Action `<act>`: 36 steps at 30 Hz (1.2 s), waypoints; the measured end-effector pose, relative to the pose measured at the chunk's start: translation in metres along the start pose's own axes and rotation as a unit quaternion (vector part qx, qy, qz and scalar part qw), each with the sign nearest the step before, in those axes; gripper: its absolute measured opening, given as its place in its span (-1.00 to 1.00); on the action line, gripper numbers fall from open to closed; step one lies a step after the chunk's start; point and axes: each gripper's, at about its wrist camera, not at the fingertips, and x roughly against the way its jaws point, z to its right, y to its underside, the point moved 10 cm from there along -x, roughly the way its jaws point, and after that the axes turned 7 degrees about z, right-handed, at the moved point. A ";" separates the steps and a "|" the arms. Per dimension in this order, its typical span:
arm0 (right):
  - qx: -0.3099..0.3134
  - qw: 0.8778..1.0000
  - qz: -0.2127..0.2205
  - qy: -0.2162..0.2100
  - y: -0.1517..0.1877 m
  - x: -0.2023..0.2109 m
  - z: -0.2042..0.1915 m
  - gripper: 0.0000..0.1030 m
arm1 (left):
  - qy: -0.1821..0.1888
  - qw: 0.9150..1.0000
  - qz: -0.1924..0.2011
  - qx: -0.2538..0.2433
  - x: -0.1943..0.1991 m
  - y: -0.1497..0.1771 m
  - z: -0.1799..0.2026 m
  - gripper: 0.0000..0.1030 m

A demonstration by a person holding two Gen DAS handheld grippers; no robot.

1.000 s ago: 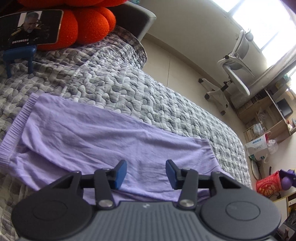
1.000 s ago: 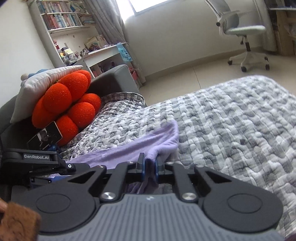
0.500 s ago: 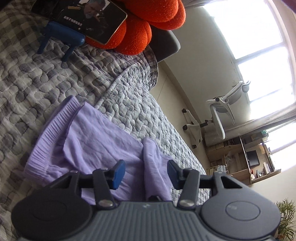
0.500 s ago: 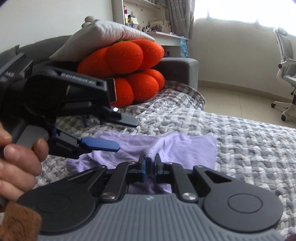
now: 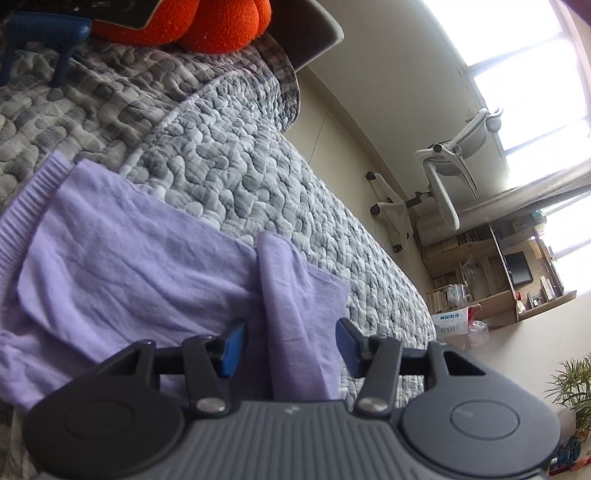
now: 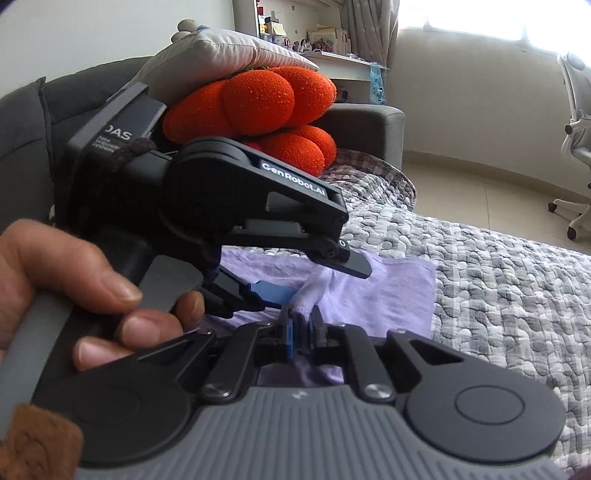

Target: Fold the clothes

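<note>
The right tool (image 6: 302,332) is pinched nearly closed on a bunched ridge of the lilac garment (image 6: 384,291), the cloth rising in a small peak between its blue pads. The left tool (image 5: 290,345) stands about half open with its pads clear of the fabric; that same raised fold runs up between its fingers without either pad pressing on it. In the right wrist view the left tool (image 6: 310,273) sits just above and to the left of the right one, held by the person's left hand (image 6: 85,288), whose fingers wrap the grey handle.

The garment lies spread on the bed's grey-and-white quilted cover (image 5: 236,173), its ribbed waistband (image 5: 26,206) towards the headboard end and a folded-over layer lying on top. Beyond it, an orange cushion (image 6: 258,99) is stacked under a pale pillow (image 6: 221,55) against the dark headboard. A small blue stand (image 5: 44,33) rests on the quilt near the cushion. Past the bed's edge a white office chair (image 5: 439,181) stands on the pale floor by the window.
</note>
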 end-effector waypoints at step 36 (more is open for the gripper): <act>-0.030 0.996 0.014 -0.082 -0.011 -0.014 -0.061 -0.77 | -0.063 0.987 0.074 -0.131 0.043 -0.041 -0.035 -0.88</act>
